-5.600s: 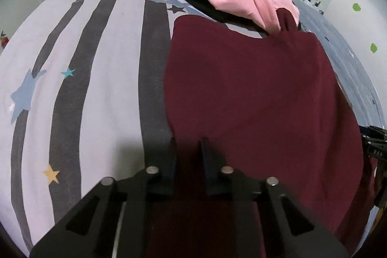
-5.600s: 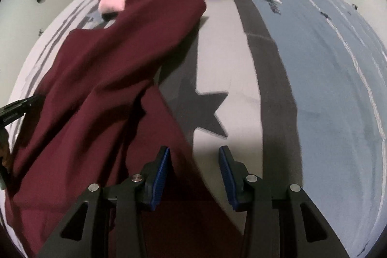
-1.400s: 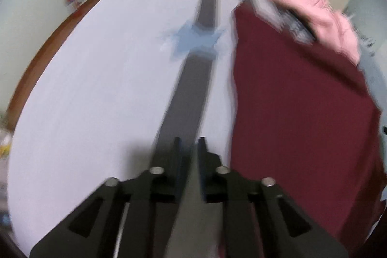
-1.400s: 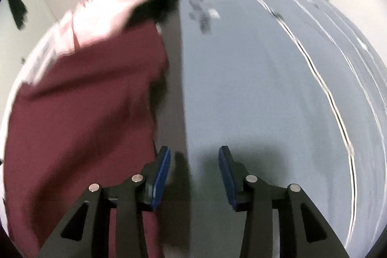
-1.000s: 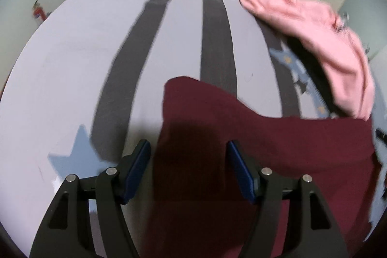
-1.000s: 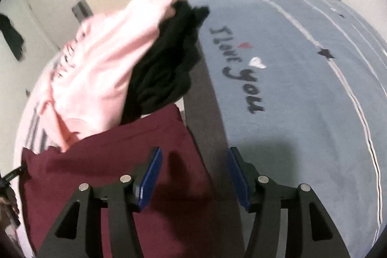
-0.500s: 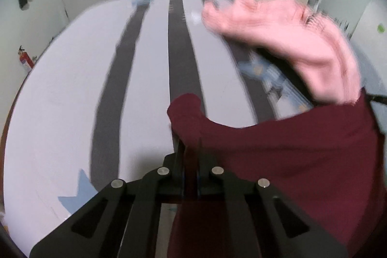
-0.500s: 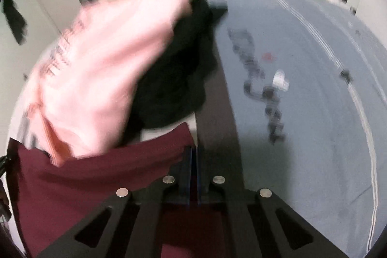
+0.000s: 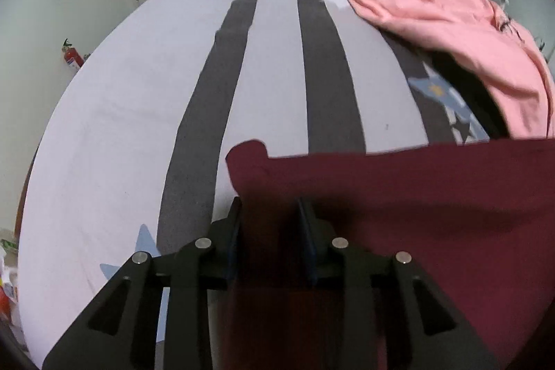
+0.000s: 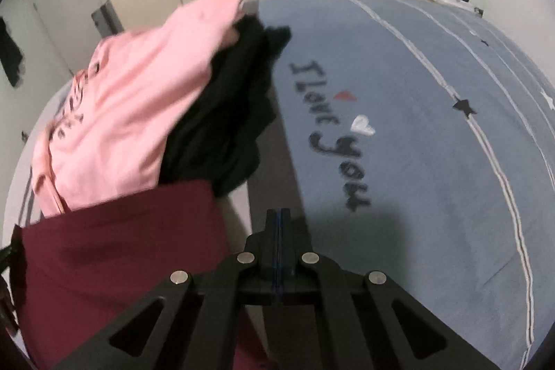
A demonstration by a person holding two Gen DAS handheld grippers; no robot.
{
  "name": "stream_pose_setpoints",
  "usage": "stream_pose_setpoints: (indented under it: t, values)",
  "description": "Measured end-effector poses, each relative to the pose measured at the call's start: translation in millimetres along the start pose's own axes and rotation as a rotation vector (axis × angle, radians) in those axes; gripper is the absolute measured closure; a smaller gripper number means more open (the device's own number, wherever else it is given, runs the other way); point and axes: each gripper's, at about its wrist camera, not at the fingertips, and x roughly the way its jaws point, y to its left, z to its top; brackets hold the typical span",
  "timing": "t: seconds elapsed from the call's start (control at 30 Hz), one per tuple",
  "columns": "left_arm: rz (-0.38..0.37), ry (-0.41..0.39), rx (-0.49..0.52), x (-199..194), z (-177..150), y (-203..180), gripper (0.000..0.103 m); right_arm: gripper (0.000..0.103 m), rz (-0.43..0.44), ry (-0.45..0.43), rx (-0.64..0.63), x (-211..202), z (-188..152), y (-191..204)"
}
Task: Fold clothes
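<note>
Maroon garment (image 9: 399,214) fills lower right frame; left gripper (image 9: 272,214) jaws just reopened partway, straddling its corner, apparently unclamped. Right gripper (image 10: 278,221) fully closed; whether cloth is pinched, cannot tell. Risk: corner slips free, fold edge skews toward pink sweatshirt (image 9: 461,33).

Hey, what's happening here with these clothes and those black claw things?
A person holding a two-finger gripper in each hand is folding a maroon garment on a bed with a striped, starred cover. The left gripper has just been opening its jaws, with the maroon cloth's corner between them, apparently released. The right gripper is shut by the garment's other edge; whether it pinches cloth is unclear. A pink garment and a black garment lie heaped farther back.
</note>
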Motion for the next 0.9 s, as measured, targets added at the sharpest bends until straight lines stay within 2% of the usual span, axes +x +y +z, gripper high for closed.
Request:
stream_pose_setpoints:
  t: [0.1, 0.2, 0.33, 0.5, 0.6, 0.7, 0.77, 0.87, 0.9]
  values:
    - [-0.014, -0.08, -0.039, -22, 3, 9, 0.069, 0.102, 0.032, -0.011, 0.019, -5, -6, -4]
    - [-0.083, -0.107, -0.069, -50, -5, 21, 0.067, 0.099, 0.073, -0.014, -0.033, -24, -19, 0]
    - [-0.182, -0.073, -0.039, -88, -45, 29, 0.067, 0.093, 0.144, -0.009, -0.089, -53, -52, 3]
    - [-0.232, 0.016, -0.064, -118, -121, 42, 0.067, 0.085, 0.189, 0.004, -0.079, -92, -112, -6]
    - [-0.191, 0.093, -0.082, -127, -179, 61, 0.067, 0.084, 0.183, 0.025, -0.083, -109, -151, -12]
    - [-0.081, 0.165, -0.089, -129, -220, 79, 0.067, 0.079, 0.136, 0.066, -0.098, -118, -189, -22]
    - [-0.029, 0.166, -0.163, -150, -246, 110, 0.067, 0.078, 0.1, 0.097, -0.086, -124, -212, -34]
    - [0.049, 0.165, -0.222, -186, -282, 145, 0.067, 0.076, 0.064, 0.11, -0.059, -142, -238, -46]
    - [0.064, 0.167, -0.233, -195, -292, 151, 0.063, 0.074, 0.058, 0.108, -0.054, -149, -246, -48]
